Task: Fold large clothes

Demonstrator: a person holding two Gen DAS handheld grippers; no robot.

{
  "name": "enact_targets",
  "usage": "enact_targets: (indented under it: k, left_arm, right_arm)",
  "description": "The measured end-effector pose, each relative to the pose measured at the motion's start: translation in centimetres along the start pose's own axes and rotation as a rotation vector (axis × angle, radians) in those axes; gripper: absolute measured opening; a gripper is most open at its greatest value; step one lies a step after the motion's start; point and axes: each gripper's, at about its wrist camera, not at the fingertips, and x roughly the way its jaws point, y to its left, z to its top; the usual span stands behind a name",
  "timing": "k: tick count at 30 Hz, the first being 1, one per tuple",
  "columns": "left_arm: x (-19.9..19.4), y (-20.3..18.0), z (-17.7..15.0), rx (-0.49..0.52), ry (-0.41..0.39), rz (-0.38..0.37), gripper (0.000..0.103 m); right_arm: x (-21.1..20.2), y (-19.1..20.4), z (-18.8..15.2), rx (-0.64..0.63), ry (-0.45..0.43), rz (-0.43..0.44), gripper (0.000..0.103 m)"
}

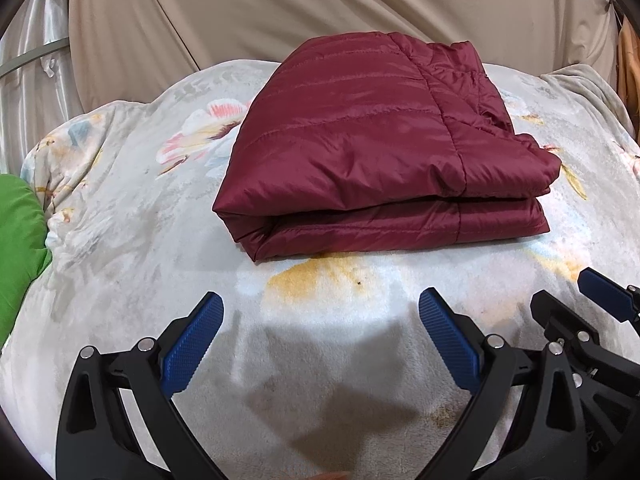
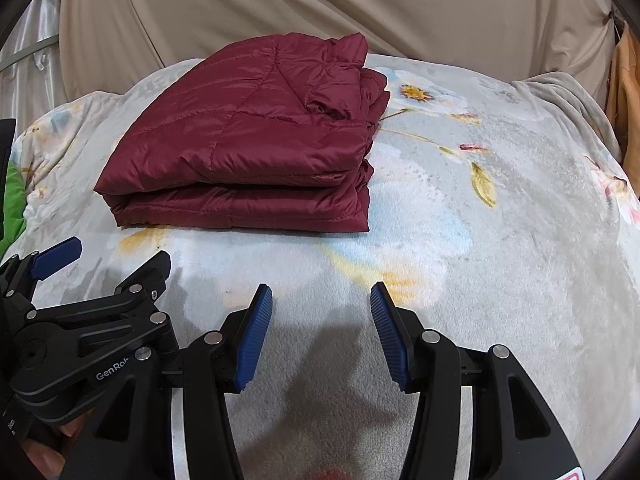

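— Where is the jacket?
— Folded on the blanket, well beyond both grippers.
— And the grippers?
— The left gripper and right gripper gape wide, holding nothing.

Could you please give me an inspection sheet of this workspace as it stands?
Surface: floral fleece blanket, lightly rumpled at its edges.
Job's things: maroon quilted jacket, folded into a compact stack of layers, lying flat on the blanket.
Clutter: green fabric at the blanket's left edge.
Grippers: left gripper open, holding nothing, short of the jacket; right gripper open, holding nothing, also apart from it.
Cables: nothing seen.
Surroundings: beige draped cloth behind; pale satin curtain at far left; something orange-brown hanging at far right, unclear what.
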Motion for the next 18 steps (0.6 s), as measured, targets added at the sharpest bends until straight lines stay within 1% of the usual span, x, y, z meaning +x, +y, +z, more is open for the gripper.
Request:
enact_targets:
  k: [18]
  left_arm:
    - [-0.11, -0.02, -0.07, 0.000, -0.001, 0.005, 0.096]
  right_arm:
    - [0.03, -0.06, 0.02, -0.008, -0.005, -0.002, 0.051]
